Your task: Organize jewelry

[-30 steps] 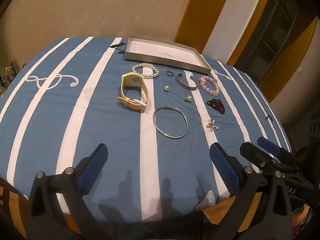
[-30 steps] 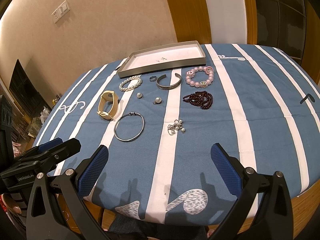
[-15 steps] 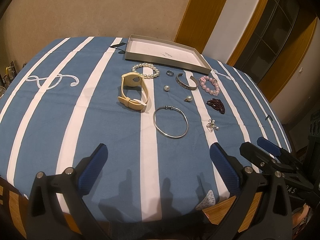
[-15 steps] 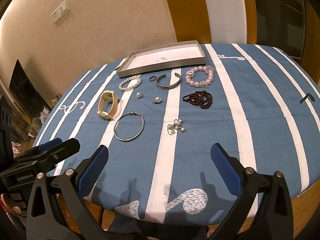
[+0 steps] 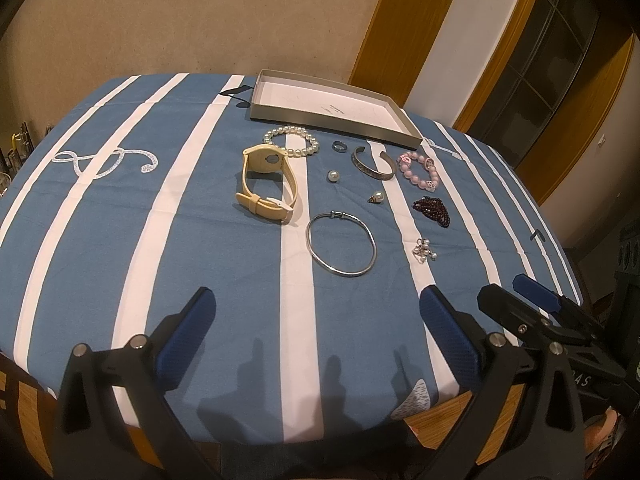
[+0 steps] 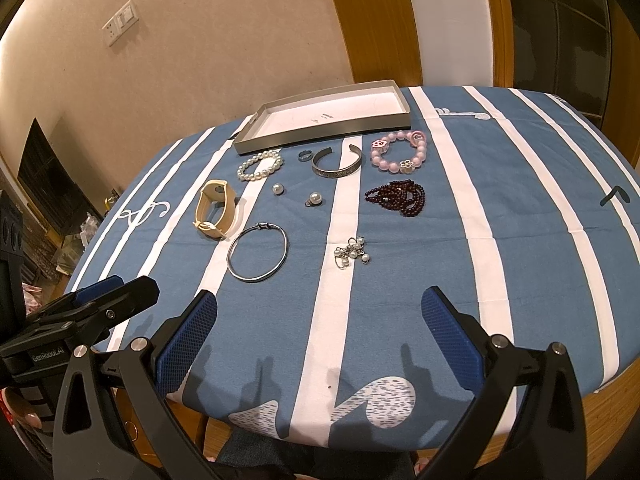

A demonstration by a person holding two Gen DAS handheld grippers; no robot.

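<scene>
Jewelry lies on a blue and white striped cloth: a cream watch (image 5: 267, 178) (image 6: 214, 208), a silver bangle (image 5: 341, 249) (image 6: 257, 257), a pearl bracelet (image 5: 291, 141) (image 6: 259, 165), a silver cuff (image 5: 374, 165) (image 6: 337, 163), a pink bead bracelet (image 5: 419, 170) (image 6: 399, 151), dark red beads (image 5: 433, 210) (image 6: 397, 197), a pearl cluster (image 5: 425, 251) (image 6: 352, 256), a ring (image 5: 340, 146) and two loose pearls. A shallow grey tray (image 5: 332, 120) (image 6: 320, 134) stands behind them. My left gripper (image 5: 318, 330) and right gripper (image 6: 320, 328) are open and empty above the near table edge.
The table's near edge (image 6: 600, 396) drops off just below both grippers. A wall (image 6: 200, 40) and a wooden door frame (image 5: 384, 20) stand behind the table. The right gripper shows at the right of the left wrist view (image 5: 532, 308).
</scene>
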